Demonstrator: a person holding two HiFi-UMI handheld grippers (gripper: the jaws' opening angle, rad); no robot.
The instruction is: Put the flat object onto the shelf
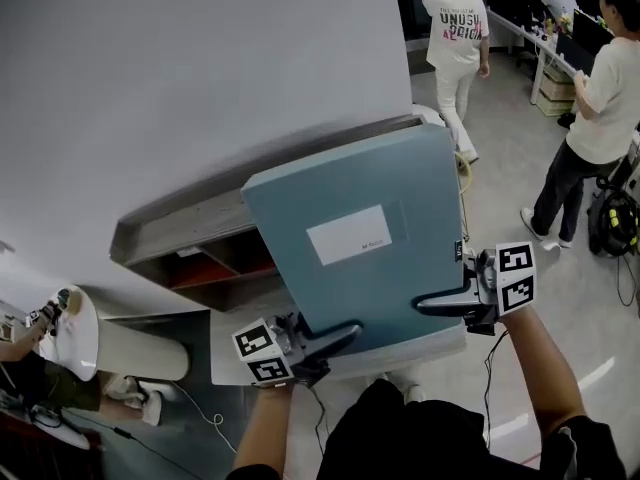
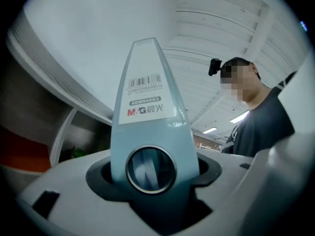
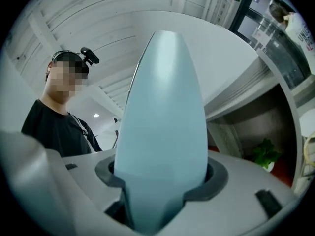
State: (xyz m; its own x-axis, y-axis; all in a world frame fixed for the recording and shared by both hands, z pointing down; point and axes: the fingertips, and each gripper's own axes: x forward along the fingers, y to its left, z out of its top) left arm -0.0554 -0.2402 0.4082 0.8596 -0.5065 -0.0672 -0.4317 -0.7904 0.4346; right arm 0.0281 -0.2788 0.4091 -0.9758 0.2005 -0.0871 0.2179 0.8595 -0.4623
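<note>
Head view: you have the blue file box (image 1: 385,268) raised just in front of the shelf (image 1: 180,230), with a claw on each side.

Your left gripper (image 1: 335,336) is clamped on the box's spine, right at the metal finger ring (image 2: 150,168). Your right gripper (image 1: 440,303) pinches a plain narrow edge. Both sets of jaws stand wide around the box's thickness. The box covers the shelf's right end and is not yet set on it. It looks like stiff, smooth board, probably light if empty, so it shouldn't sag but could slip or swing. Keeping both narrow edges pinched seems the safest hold. Below a barcode, the spine label (image 2: 144,100) reads "ADM945X3" and "M&G" followed by Chinese characters. The print on the white front label (image 1: 349,235) is too small to read.
</note>
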